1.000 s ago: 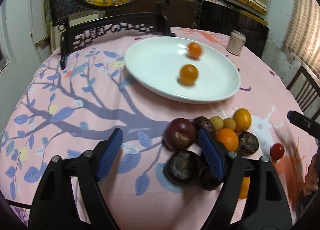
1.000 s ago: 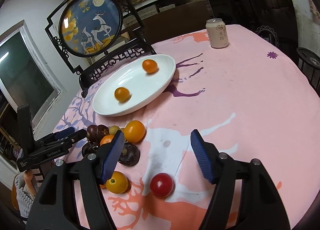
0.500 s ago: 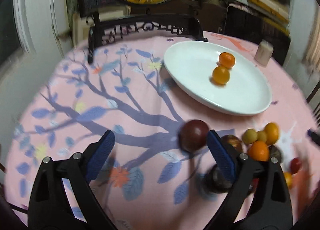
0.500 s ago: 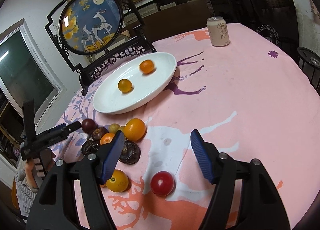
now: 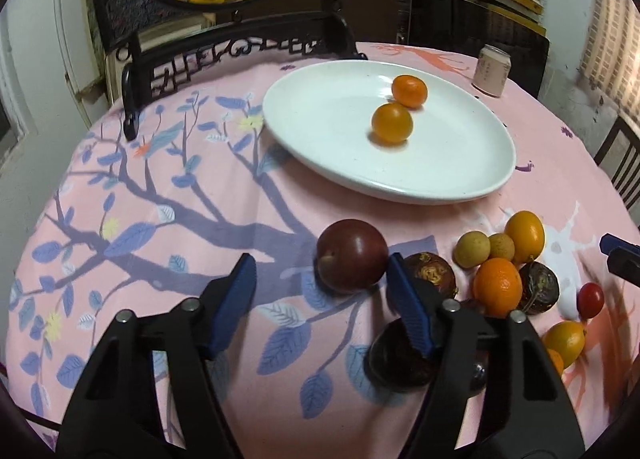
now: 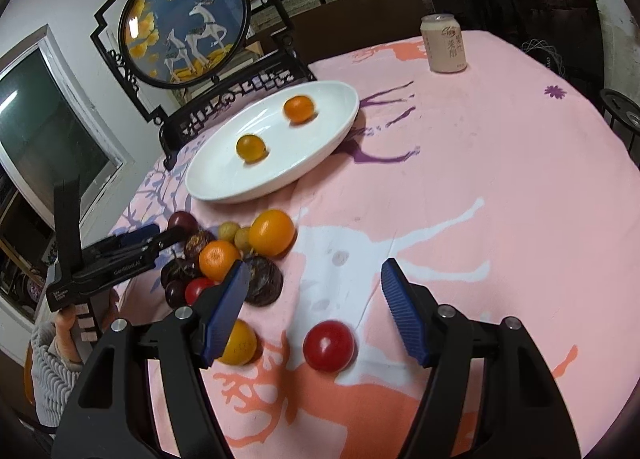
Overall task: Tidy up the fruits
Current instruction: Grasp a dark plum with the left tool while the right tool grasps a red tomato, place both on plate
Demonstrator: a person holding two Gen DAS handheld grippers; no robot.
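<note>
- Dark red plum (image 5: 352, 257): on the pink tablecloth (image 5: 224, 195), at the near-left edge of the loose fruit pile (image 5: 500, 271), short of the white plate (image 5: 320, 107), which carries two orange fruits.
- Step, judged: picking the plum for transfer to the plate.
- Next move calls for: advancing so both pads bracket it.
- Left gripper (image 5: 320, 287): jaws closing, nothing gripped; the right pad looks against the plum's side.
- Right gripper (image 6: 312, 287): parted, empty, above a red tomato (image 6: 329, 345).

Tablecloth (image 5: 168, 163): pink, blue-leaf branch print. Plate (image 5: 320, 107): plain white. Plum (image 5: 352, 257): dark red. Can (image 6: 444, 44): pale pink.
</note>
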